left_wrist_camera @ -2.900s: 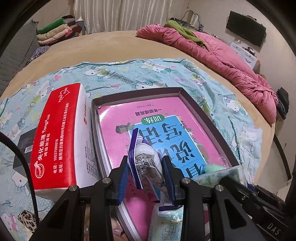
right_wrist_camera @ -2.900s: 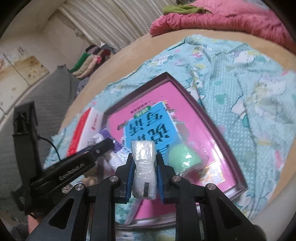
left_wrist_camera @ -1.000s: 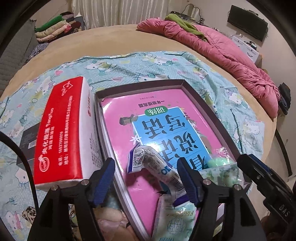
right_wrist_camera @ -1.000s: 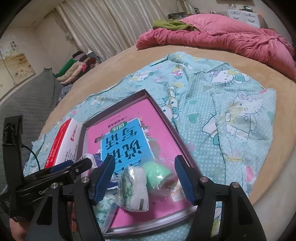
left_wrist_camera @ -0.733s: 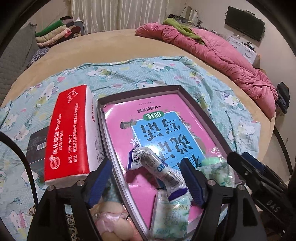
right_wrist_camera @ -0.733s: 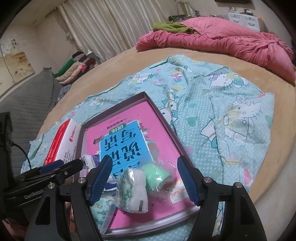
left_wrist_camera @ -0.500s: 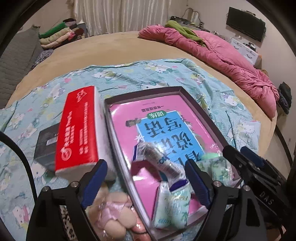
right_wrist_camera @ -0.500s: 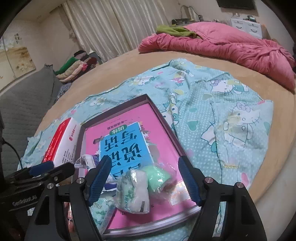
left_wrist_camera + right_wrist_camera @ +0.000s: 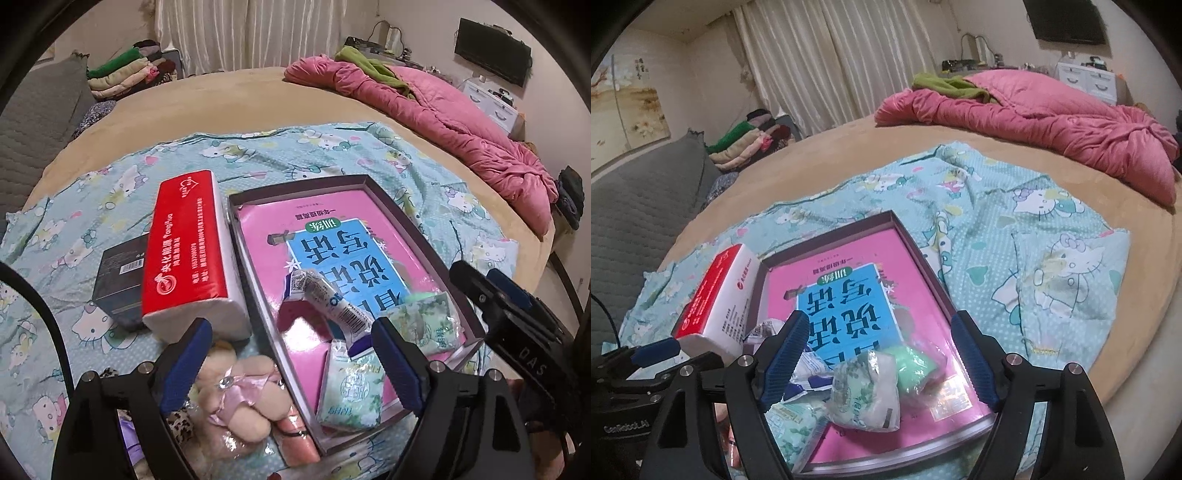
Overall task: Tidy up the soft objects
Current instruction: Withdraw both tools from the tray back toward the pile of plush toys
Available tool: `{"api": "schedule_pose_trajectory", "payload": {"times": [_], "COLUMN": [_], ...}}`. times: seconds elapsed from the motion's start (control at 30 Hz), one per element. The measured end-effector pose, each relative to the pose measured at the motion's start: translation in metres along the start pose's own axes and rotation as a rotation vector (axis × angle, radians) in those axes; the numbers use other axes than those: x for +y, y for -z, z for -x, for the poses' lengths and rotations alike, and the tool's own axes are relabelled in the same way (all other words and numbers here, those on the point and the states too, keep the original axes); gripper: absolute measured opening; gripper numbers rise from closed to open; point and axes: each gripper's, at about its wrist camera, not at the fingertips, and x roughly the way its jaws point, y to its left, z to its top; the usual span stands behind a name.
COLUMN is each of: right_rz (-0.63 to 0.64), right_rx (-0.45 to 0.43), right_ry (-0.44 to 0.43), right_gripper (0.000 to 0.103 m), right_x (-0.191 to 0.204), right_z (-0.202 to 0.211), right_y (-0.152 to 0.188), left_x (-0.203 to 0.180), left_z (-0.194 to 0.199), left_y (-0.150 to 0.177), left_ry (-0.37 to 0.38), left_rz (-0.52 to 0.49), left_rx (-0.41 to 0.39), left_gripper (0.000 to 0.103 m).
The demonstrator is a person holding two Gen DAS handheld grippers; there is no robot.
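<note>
- Low in the left wrist frame, the left gripper (image 9: 291,354) has its fingers spread wide, gripping nothing; they have just been opening.
- Between them in that frame lie a plush toy (image 9: 240,391) on the sheet (image 9: 110,192) and a tube (image 9: 328,299) in the tray (image 9: 391,199).
- Two tissue packs (image 9: 351,391) lie at the tray's near end on a pink book (image 9: 332,236).
- A red pack (image 9: 184,251) lies left of the tray, touching its wall.
- Low in the right wrist frame, the right gripper (image 9: 879,354) also has just been opening and holds nothing; a wrapped pack (image 9: 868,395) and a green ball (image 9: 916,365) lie in the tray beyond its fingers.
</note>
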Motion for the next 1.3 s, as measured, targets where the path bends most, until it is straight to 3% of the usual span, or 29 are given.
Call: {"api": "schedule_pose_trajectory", "payload": {"times": [0.37,1.3], "right_rz": [-0.015,0.087], "right_rx": [-0.081,-0.111], "right_ry": [0.026,0.025], "right_gripper": [0.081,0.081], "right_x": [0.01,0.054], "right_z": [0.026,0.049], "right_y": [-0.004,-0.001], "left_x": [0.014,0.057], "left_z": [0.019,0.05], "left_y": [0.005,0.019], "left_ry": [-0.018,-0.028], "left_rz": [0.009,0.058], "left_rx": [-0.025,-0.056], "left_gripper": [0.088,0.088]}}
